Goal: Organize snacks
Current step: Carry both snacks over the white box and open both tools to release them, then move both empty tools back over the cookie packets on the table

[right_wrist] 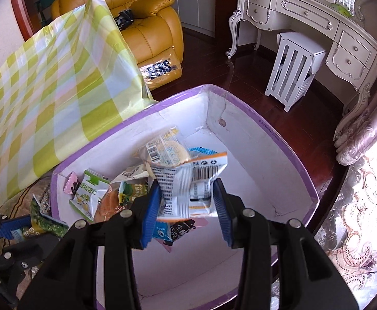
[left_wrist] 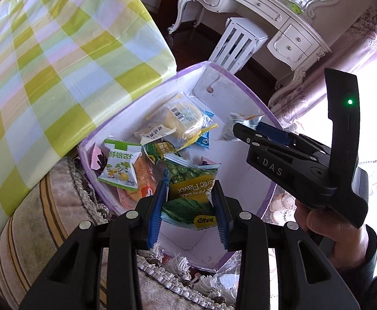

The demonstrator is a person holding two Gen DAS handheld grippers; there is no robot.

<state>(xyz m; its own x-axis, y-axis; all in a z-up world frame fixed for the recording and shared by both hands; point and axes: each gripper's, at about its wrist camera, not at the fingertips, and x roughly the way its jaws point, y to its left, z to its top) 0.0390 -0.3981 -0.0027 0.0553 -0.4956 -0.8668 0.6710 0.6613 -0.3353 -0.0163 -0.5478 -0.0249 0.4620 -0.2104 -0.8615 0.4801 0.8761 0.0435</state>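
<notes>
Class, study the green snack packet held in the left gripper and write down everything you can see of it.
The green snack packet is a crinkled, glossy plastic pouch printed with green peas and leaves, a yellow band reading "Garlic Flavor" and a yellow logo. It looks sealed. It sits upside down to the camera, pinched at its sides between the left gripper's blue-padded jaws, above the open purple-rimmed white box of other snacks.

A green-and-yellow leaf-printed snack packet [left_wrist: 188, 193] sits between blue pads [left_wrist: 157, 214], a white-and-orange barcoded packet [right_wrist: 188, 188] hangs over the white box with lilac rim [right_wrist: 279, 134], beside a lime, white and pale-blue checked tablecloth [left_wrist: 46, 64] and mustard-yellow armchair [right_wrist: 147, 25].
</notes>
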